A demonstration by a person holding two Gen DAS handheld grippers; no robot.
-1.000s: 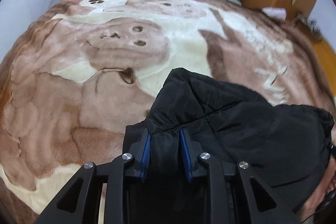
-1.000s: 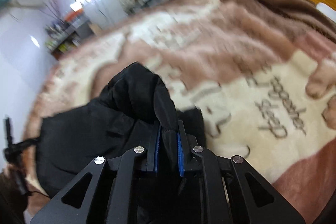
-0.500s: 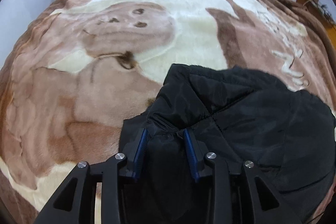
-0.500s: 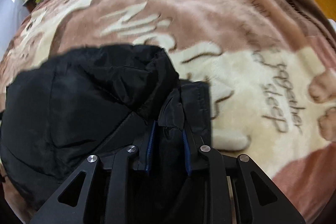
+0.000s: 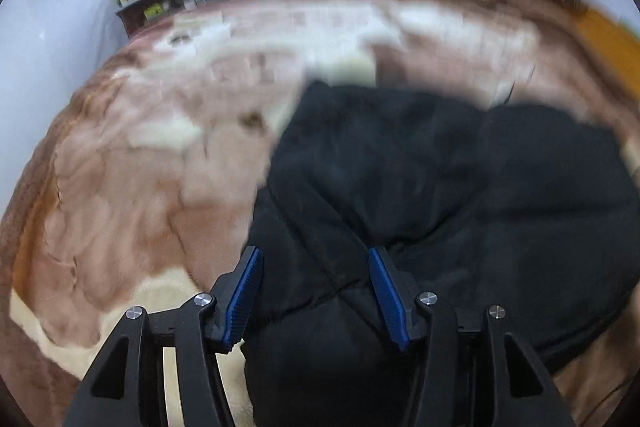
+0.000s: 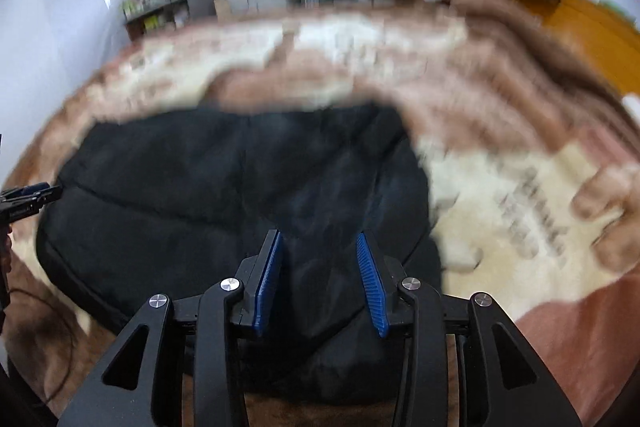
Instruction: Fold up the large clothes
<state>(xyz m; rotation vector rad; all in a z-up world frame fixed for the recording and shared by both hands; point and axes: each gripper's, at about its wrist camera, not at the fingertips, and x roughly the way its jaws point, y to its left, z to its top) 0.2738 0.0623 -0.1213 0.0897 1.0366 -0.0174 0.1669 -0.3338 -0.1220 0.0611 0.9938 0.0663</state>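
Bedroom, plush brown-and-cream blanket (image 5: pixel 120 219): our black jacket (image 5: pixel 440 187) lies folded on it.
We hold the left gripper (image 5: pixel 316 291) and right gripper (image 6: pixel 318 281) over its near edge, jaws opening, black fabric between the blue pads, not pinched; shelf (image 6: pixel 160 11) beyond.

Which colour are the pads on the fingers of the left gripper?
Blue, on black fingers; clearest in the left wrist view.

Blanket (image 5: pixel 132 211) pattern motion-blurred throughout
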